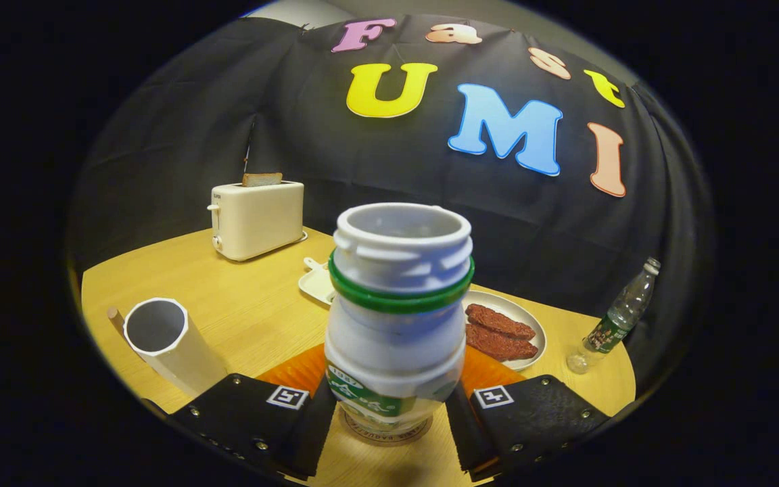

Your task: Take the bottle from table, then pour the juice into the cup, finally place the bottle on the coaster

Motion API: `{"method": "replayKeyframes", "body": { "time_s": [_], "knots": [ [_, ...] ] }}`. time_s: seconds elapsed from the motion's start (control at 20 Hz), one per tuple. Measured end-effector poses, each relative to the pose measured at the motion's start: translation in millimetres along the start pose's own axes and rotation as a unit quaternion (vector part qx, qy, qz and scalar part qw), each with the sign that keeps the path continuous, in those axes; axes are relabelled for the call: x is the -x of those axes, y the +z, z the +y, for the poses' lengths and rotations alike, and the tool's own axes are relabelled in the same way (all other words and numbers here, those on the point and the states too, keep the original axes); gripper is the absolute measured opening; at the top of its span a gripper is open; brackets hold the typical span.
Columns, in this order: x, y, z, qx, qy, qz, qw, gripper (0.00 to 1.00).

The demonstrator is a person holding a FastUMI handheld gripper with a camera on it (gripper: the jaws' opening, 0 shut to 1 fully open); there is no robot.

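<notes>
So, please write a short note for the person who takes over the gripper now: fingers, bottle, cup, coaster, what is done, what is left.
Gripper: shut on the bottle, one finger on each side.
Bottle: upright, cap off, directly over the round coaster; contact with it cannot be confirmed.
Cup: white, to the left of the fingers, on the table.
Done: bottle taken. Pouring cannot be judged from here.
Left: set the bottle down on the coaster, open the fingers, withdraw.

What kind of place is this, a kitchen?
Probably a staged breakfast table in a demo booth, not a real kitchen: a toaster, a plate of food and a black cloth wall. The fingers grip a bottle.
</notes>
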State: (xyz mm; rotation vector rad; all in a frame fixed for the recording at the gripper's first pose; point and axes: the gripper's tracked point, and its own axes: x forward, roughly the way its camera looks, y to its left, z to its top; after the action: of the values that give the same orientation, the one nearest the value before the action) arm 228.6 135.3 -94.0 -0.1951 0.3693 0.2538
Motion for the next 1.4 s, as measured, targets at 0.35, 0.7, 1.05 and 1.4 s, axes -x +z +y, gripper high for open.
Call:
{"method": "replayKeyframes", "body": {
  "time_s": [0.35,0.7,1.05,1.4],
  "knots": [
    [-4.6,-11.9,-2.7,-0.02,0.004,0.01,1.0,0.74],
    [-6.8,-14.5,-5.0,-0.025,0.002,0.002,1.0,0.75],
    [1.2,-5.5,-6.4,-0.026,-0.01,-0.024,0.999,0.99],
    [54.0,48.5,-18.9,-0.045,-0.065,-0.102,0.992,0.99]
  ]
}}
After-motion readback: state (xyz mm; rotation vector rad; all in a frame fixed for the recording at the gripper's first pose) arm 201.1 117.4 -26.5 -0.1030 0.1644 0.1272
